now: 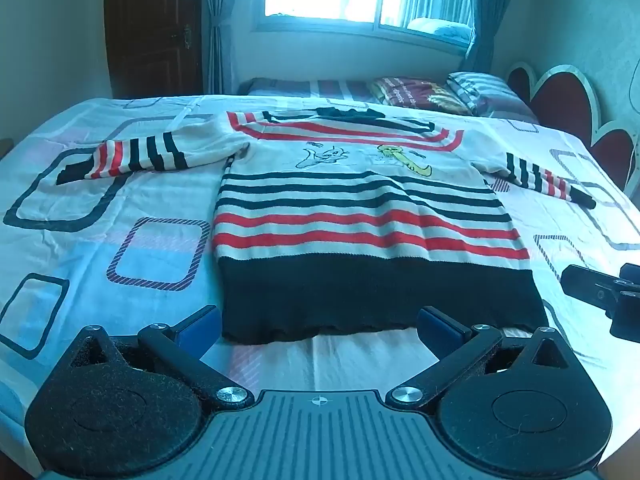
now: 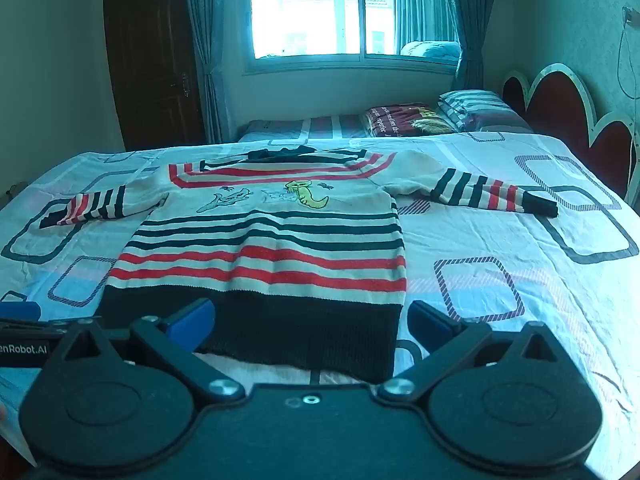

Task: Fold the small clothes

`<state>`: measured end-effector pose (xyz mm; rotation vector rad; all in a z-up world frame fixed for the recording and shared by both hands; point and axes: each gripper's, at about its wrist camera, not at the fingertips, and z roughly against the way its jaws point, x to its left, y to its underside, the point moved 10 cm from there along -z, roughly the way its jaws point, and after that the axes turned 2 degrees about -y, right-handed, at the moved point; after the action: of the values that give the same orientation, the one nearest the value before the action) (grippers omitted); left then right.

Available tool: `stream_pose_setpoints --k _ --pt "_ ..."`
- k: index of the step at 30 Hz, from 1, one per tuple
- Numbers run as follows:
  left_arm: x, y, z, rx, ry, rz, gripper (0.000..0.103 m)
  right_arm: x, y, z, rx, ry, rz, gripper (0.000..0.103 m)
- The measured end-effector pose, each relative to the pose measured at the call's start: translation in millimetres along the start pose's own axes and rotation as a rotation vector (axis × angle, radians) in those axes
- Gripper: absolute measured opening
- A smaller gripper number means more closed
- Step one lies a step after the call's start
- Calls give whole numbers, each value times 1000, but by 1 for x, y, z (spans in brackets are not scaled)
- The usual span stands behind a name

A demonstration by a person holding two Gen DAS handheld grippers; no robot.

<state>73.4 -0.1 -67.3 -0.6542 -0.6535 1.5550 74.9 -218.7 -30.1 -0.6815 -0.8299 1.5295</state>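
Bedsheet [image 1: 100,240] with square print carries the striped sweater [image 1: 360,216], flat, sleeves spread, hem nearest. Left gripper [image 1: 320,326] and right gripper [image 2: 312,320] hover apart, empty. Knit likely soft, light, limp; a sleeve cuff [image 2: 540,205] suits gripping.

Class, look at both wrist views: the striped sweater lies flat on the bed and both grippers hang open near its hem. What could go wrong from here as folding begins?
1. The sweater lies on a loose, wrinkled bedsheet; the left gripper or the right gripper might pinch sheet along with the dark hem.
2. Both sleeves are spread wide; the right sleeve may trail or bunch during a body fold.
3. The knit looks soft, so uneven lifting could skew the fold.
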Motion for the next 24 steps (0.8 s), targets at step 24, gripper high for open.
stream_pose_setpoints --k 24 --pt "1 -3 5 -10 5 -10 103 9 -6 1 -9 -3 12 102"
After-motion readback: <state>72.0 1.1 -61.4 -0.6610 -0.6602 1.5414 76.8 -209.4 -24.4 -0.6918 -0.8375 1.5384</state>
